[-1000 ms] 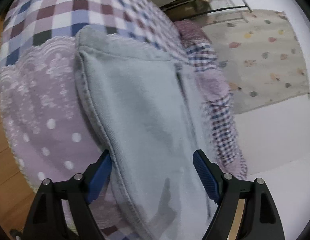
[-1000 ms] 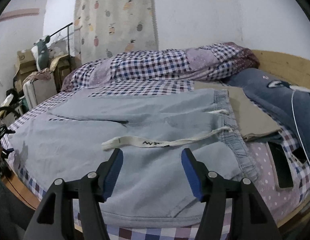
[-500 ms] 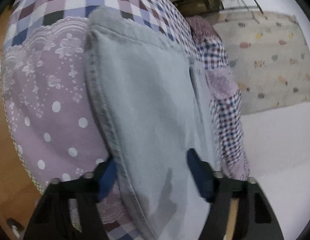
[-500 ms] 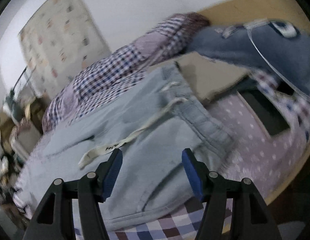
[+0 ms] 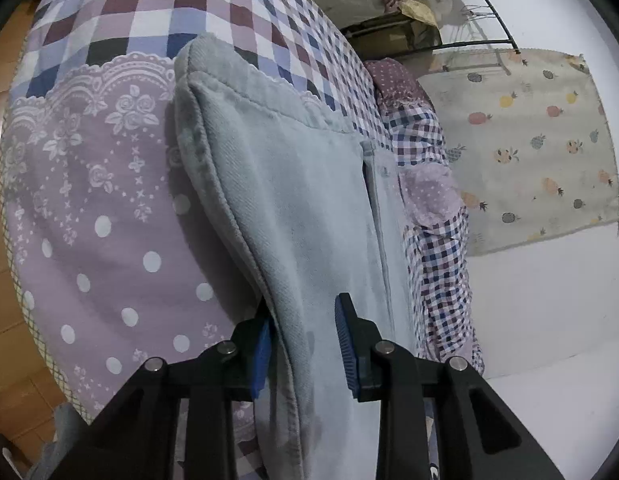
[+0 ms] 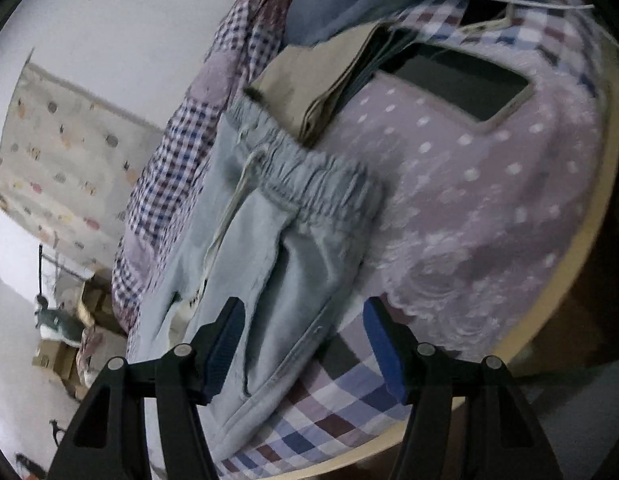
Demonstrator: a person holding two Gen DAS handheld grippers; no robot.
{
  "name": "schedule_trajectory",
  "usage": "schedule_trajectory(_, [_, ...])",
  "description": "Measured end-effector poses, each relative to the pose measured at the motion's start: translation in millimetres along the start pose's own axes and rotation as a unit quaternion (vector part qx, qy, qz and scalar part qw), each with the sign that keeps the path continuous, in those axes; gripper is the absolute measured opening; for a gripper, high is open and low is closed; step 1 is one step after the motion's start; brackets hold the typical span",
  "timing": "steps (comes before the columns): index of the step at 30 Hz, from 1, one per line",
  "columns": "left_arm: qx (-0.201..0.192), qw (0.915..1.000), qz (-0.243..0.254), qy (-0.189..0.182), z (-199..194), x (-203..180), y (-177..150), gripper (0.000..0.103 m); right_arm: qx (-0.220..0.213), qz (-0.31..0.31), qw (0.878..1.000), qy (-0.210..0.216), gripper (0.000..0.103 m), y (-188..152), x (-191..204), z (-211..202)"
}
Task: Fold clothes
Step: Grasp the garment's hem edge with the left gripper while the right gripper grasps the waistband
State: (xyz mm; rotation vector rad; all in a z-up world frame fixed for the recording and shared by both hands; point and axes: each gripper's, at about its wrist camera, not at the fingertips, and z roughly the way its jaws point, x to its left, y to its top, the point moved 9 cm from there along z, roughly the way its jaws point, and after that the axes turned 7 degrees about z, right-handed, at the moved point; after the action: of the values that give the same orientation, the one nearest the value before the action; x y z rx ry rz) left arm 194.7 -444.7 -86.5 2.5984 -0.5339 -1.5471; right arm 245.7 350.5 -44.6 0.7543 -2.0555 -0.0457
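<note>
Light blue drawstring pants (image 5: pixel 309 208) lie flat on the bed. In the left wrist view one leg runs away from me, its hem (image 5: pixel 213 80) at the far end. My left gripper (image 5: pixel 305 344) straddles the leg's stitched side edge, jaws half closed with cloth between them and a gap still showing. In the right wrist view the gathered waistband (image 6: pixel 309 176) and white drawstring (image 6: pixel 233 200) lie ahead. My right gripper (image 6: pixel 305 348) stands wide open over the pants' (image 6: pixel 261 280) side edge below the waistband, holding nothing.
The bedspread (image 5: pixel 109 220) is lilac with dots and lace, checked at the edges. A folded tan garment (image 6: pixel 309 76), a dark flat device (image 6: pixel 457 84) and blue jeans (image 6: pixel 349 12) lie past the waistband. A wooden bed rim (image 6: pixel 549 312) curves at the right. A rumpled checked quilt (image 5: pixel 437 240) lines the wall.
My left jaws have narrowed around the leg's side edge. The right gripper has swung and tilted toward the waistband end of the pants, staying wide open.
</note>
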Motion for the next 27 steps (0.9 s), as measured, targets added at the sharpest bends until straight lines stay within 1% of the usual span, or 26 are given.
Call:
schedule_trajectory(2, [-0.009,1.0000,0.004,-0.002,-3,-1,4,0.031,0.006,0.001,1.000,-0.004,0.066,2,-2,8])
schedule_trajectory(6, [-0.014,0.9991,0.008,-0.040,-7,-8,9,0.031,0.006,0.013,1.000,-0.001,0.066,11,-5,19])
schedule_trajectory(8, [-0.004,0.9997,0.017,-0.019,-7,-2,8,0.031,0.006,0.020,1.000,0.000,0.066,13,-7,24])
schedule_trajectory(10, [0.016,0.9989,0.009,0.043,-4,20,2,0.030,0.005,0.021,1.000,-0.004,0.066,15,-8,27])
schedule_trajectory(11, [0.021,0.9986,-0.006,0.048,-3,28,0,0.030,0.004,0.019,1.000,-0.006,0.066,16,-8,28])
schedule_trajectory(12, [0.016,0.9990,-0.018,0.036,-5,29,1,0.031,0.002,0.017,1.000,-0.009,0.066,17,-8,28])
schedule_trajectory(13, [0.008,0.9993,-0.020,0.031,-8,29,4,0.031,0.000,0.016,1.000,-0.011,0.066,18,-7,29])
schedule_trajectory(17, [-0.012,0.9998,-0.012,-0.011,-11,19,12,0.031,-0.003,0.016,1.000,-0.012,0.067,19,-7,30])
schedule_trajectory(21, [-0.018,0.9992,-0.016,-0.031,-6,18,22,0.031,-0.005,0.013,1.000,-0.009,0.067,21,-5,34])
schedule_trajectory(23, [-0.032,0.9981,-0.028,-0.044,-6,19,28,0.030,-0.004,0.011,1.000,-0.009,0.067,22,-5,36])
schedule_trajectory(25, [-0.050,0.9961,-0.042,-0.060,-9,20,34,0.025,-0.002,0.019,1.000,-0.004,0.067,22,-7,37])
schedule_trajectory(27, [-0.071,0.9933,-0.046,-0.079,-16,17,39,0.022,-0.001,0.032,0.999,0.004,0.067,22,-10,35])
